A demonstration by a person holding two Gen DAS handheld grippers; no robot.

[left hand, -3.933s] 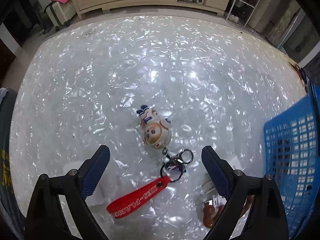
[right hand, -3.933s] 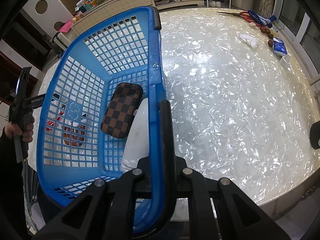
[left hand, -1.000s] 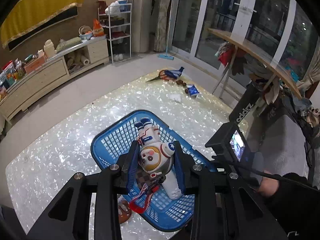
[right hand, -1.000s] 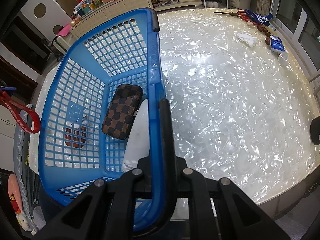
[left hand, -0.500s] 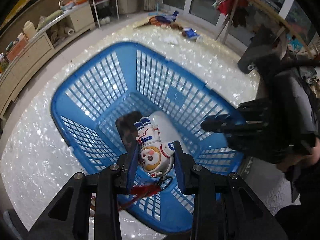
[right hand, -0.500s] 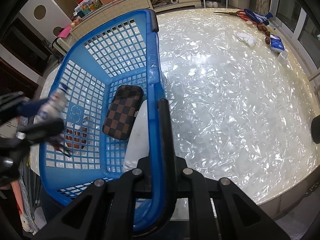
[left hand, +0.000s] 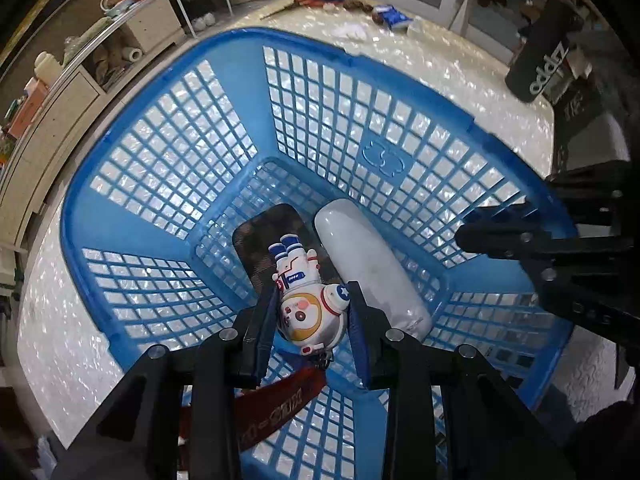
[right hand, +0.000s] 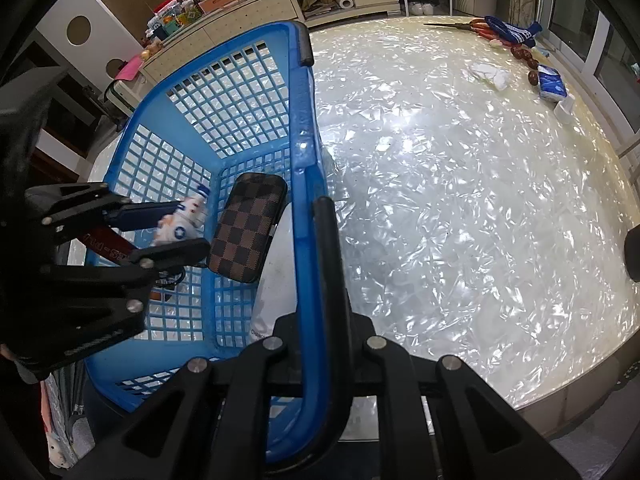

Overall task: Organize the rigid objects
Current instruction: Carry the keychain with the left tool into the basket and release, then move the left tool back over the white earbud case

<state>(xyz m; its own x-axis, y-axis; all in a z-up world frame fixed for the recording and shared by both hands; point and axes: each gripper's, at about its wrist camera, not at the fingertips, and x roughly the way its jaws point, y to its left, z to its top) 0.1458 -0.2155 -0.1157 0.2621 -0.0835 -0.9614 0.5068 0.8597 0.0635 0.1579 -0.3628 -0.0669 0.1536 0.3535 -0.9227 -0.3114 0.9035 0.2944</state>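
Note:
A white astronaut keychain figure (left hand: 308,312) hangs head-up between the blue pads of my left gripper (left hand: 312,296), which is shut on it. Its red strap (left hand: 276,404) trails below the fingers. The figure sits low inside the blue lattice basket (left hand: 168,140), just above a brown checkered case (left hand: 256,236) and beside a white oblong case (left hand: 368,264). In the right wrist view my right gripper (right hand: 314,204) is shut on the basket's rim (right hand: 304,120). The left gripper (right hand: 176,228) with the figure (right hand: 184,220) reaches in beside the checkered case (right hand: 248,232).
The basket stands on a shiny pearl-patterned table (right hand: 460,220). Along the far edge lie scissors (right hand: 472,24), a white cloth (right hand: 490,72), a blue packet (right hand: 552,86) and brown beads. A black tube (left hand: 548,64) stands past the table. Low cabinets line the back wall.
My left gripper has come down with the astronaut figure from high above the basket to deep inside it. The right gripper has kept its hold on the rim without moving.

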